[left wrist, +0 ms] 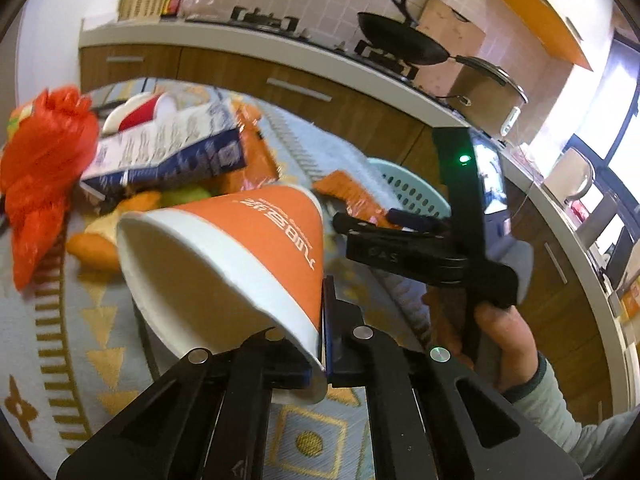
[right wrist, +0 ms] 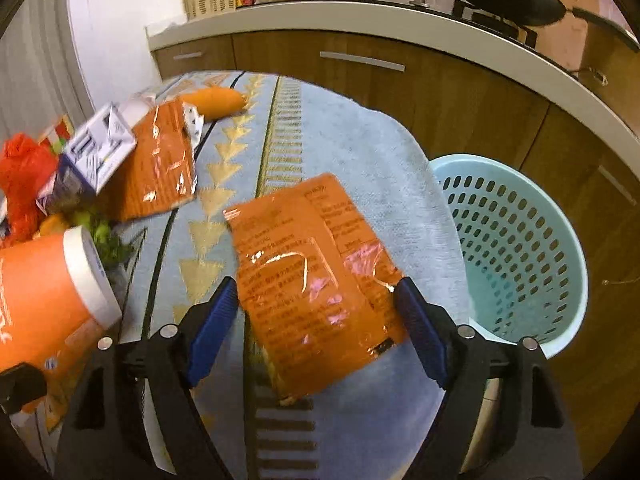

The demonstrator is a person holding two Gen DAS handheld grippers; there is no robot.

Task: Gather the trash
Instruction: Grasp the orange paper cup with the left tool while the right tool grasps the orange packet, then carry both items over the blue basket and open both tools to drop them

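A: What is the setting?
B: A kitchen with wood-fronted cabinets [right wrist: 304, 52] under a white counter, and a round table covered by a pale blue patterned cloth [right wrist: 360, 148].

A: What does the left gripper [left wrist: 320, 344] have?
B: It is clenched on the rim of an orange and white paper cup [left wrist: 224, 256], which lies tipped with its mouth toward the camera.

A: And the right gripper [right wrist: 316, 324]?
B: Its blue-padded jaws stand spread wide, gripping nothing. An orange foil wrapper [right wrist: 312, 276] lies flat on the cloth between them, its side edges close to the pads.

A: Where does trash go?
B: A light blue perforated basket [right wrist: 516, 240] stands just beside the table, to the right of that wrapper.

A: Anything else?
B: A second orange wrapper [right wrist: 160, 160], a blue and white carton [right wrist: 96, 148], a red plastic bag [left wrist: 44, 168] and a carrot [right wrist: 216, 100] lie farther back on the left.
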